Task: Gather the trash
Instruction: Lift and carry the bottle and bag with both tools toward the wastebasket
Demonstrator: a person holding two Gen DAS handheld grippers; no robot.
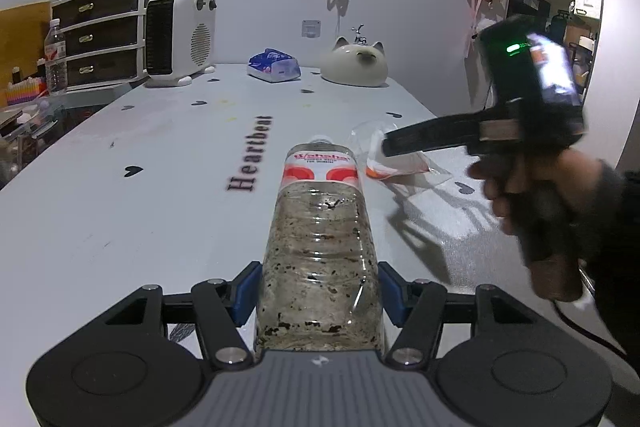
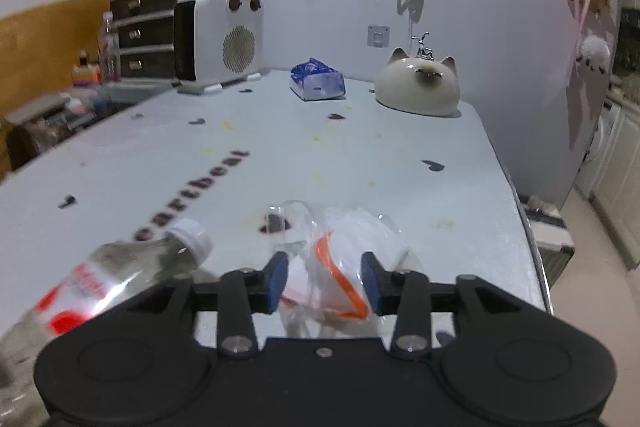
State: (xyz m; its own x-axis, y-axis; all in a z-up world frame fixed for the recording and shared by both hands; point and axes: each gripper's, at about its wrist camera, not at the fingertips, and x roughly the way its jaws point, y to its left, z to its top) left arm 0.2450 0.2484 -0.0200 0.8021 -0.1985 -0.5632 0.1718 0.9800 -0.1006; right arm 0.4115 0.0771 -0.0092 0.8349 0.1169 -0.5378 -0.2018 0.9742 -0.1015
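My left gripper (image 1: 319, 291) pinches the dirty bottle (image 1: 320, 227) over the table (image 1: 120, 227); right gripper (image 2: 324, 281) spread around the plastic bag (image 2: 340, 267), unclamped; risk: slick film slips out as I close.

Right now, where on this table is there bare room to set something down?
The table is barest in the middle, between the Heartbeat lettering and the far row: heater, tissue pack, cat figure. Left of the lettering is bare too. The near right is crowded by the bottle and plastic bag.
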